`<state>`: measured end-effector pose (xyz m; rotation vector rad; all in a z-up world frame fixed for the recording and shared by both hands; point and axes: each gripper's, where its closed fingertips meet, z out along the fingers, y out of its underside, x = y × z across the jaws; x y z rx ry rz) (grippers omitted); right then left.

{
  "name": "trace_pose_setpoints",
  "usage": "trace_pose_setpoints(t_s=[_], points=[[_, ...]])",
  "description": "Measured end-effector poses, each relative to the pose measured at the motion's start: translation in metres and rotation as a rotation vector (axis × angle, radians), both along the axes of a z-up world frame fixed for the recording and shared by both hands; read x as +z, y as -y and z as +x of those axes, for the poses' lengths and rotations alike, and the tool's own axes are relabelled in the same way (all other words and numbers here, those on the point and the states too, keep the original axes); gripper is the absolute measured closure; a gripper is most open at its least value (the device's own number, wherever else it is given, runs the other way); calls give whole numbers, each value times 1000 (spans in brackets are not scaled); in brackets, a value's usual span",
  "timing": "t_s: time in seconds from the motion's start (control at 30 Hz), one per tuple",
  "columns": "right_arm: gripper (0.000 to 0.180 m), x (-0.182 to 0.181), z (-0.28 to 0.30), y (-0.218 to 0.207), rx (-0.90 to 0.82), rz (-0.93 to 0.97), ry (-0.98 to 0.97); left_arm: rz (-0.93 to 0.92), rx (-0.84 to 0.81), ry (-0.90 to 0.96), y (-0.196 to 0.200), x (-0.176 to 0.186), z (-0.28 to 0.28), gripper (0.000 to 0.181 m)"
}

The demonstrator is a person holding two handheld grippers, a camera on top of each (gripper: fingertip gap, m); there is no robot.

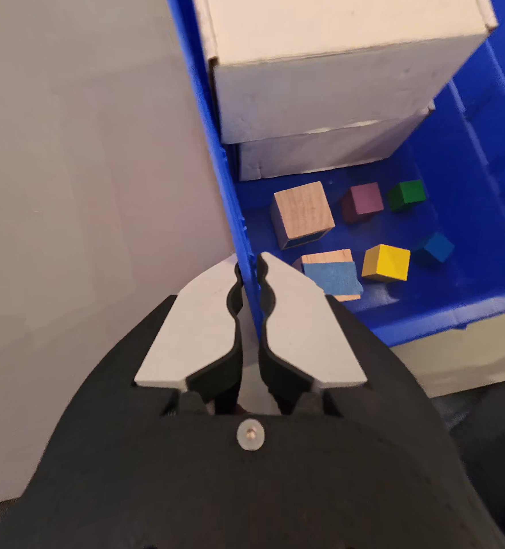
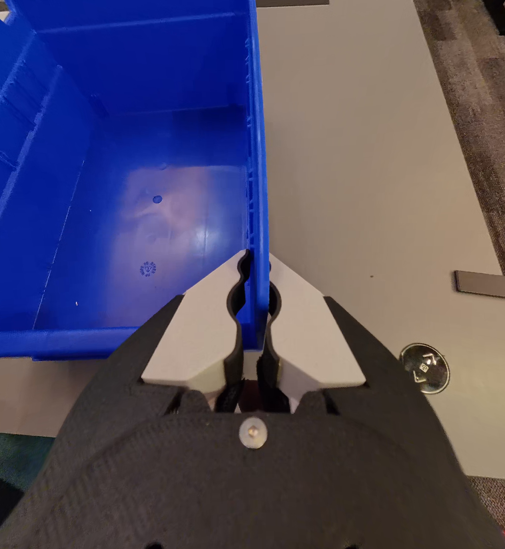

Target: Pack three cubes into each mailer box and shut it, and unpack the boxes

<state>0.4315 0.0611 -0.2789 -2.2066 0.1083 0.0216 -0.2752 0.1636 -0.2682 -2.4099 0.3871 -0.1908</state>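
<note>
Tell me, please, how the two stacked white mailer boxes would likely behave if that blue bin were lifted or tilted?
The upper mailer box overhangs the lower mailer box, so it could slide or tip. Both look like thin cardboard, probably light. The bin has a smooth plastic floor, so the stack may skid toward the loose cubes.

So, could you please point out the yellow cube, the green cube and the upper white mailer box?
yellow cube (image 1: 389,261): left wrist view, on its top face.
green cube (image 1: 408,194): left wrist view, on its top face.
upper white mailer box (image 1: 334,98): left wrist view, on its front wall.

Small moulded recycling mark on bin floor (image 2: 148,269)
</note>
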Motion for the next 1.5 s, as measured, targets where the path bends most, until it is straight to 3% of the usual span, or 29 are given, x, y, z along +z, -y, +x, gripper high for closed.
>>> trace_pose_setpoints(t_s=[0.9, 1.5], points=[[178, 0, 59, 22, -97, -9, 41, 37, 164, 62, -15, -1, -118, 176], [175, 1, 68, 25, -111, -26, 124, 81, 186, 119, -21, 0, -130, 176]])
